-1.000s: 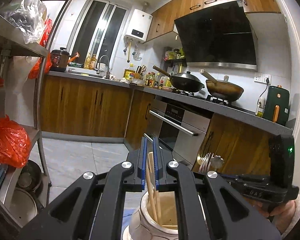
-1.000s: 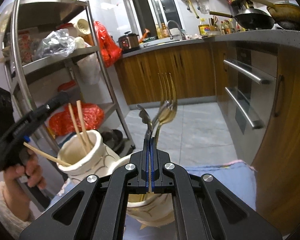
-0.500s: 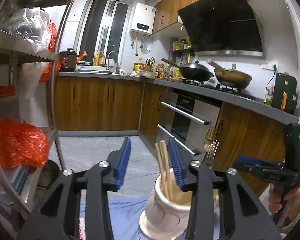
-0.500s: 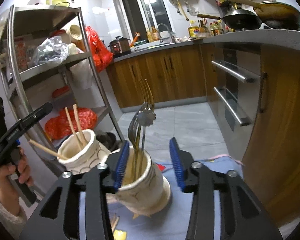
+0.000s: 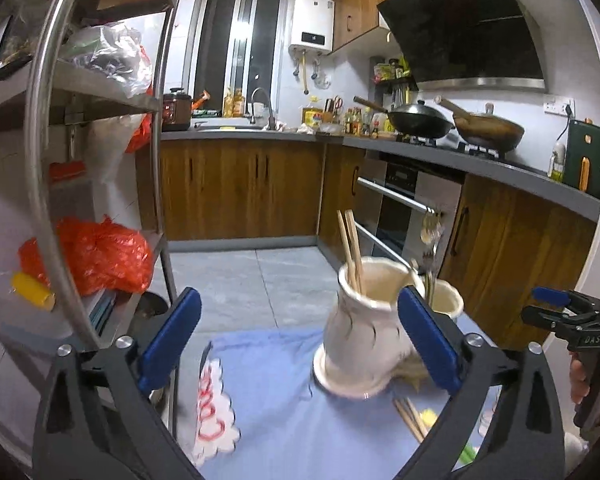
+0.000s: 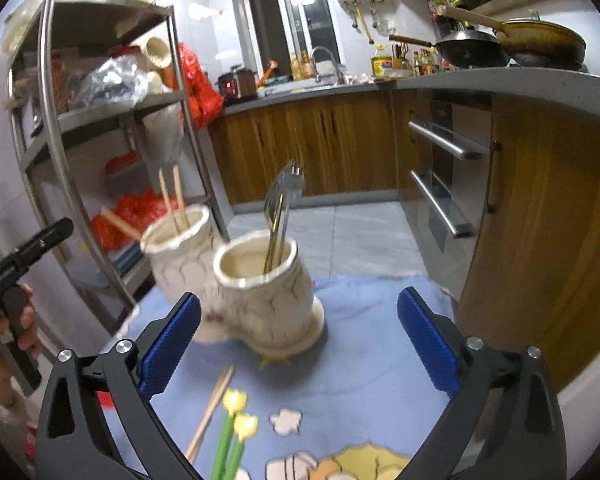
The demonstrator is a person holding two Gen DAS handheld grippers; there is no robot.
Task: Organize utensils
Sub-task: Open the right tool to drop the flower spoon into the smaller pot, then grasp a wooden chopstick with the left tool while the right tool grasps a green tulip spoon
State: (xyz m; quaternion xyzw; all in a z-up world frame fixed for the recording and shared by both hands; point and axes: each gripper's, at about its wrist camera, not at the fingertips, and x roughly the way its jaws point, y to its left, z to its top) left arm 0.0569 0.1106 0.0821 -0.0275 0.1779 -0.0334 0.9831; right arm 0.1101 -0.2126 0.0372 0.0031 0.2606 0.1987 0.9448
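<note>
The left gripper (image 5: 300, 336) has its jaws wide apart and holds nothing; they have just been opening. Its blue pads (image 5: 168, 336) are free, and the right pad only stands in front of the chopstick jar (image 5: 364, 328), not pressing it. The right gripper (image 6: 300, 336) is also spread fully, its jaws have just been opening too, and nothing is between them.

Two cream jars stand close together on a blue cloth (image 6: 360, 392). The chopstick jar keeps two wooden chopsticks (image 5: 350, 248) upright, and in the right view one more stick leans over its rim. The fork jar (image 6: 266, 300) is just beside it and holds metal forks (image 6: 282, 200) with tines up. One loose pair of chopsticks (image 6: 212, 408) lies on the cloth in front of the fork jar.

Readable writing is very little. In the left view the body of the right gripper carries white letters that look like "DAS" (image 5: 592, 340). The white heater (image 5: 312, 28) on the wall has a dark display, but its signs are too small to read. A red pattern on a white patch (image 5: 212, 412) of the cloth is blurred, and I cannot tell if it is writing. Bottle labels on the counter (image 5: 260, 134) are also too small.
</note>
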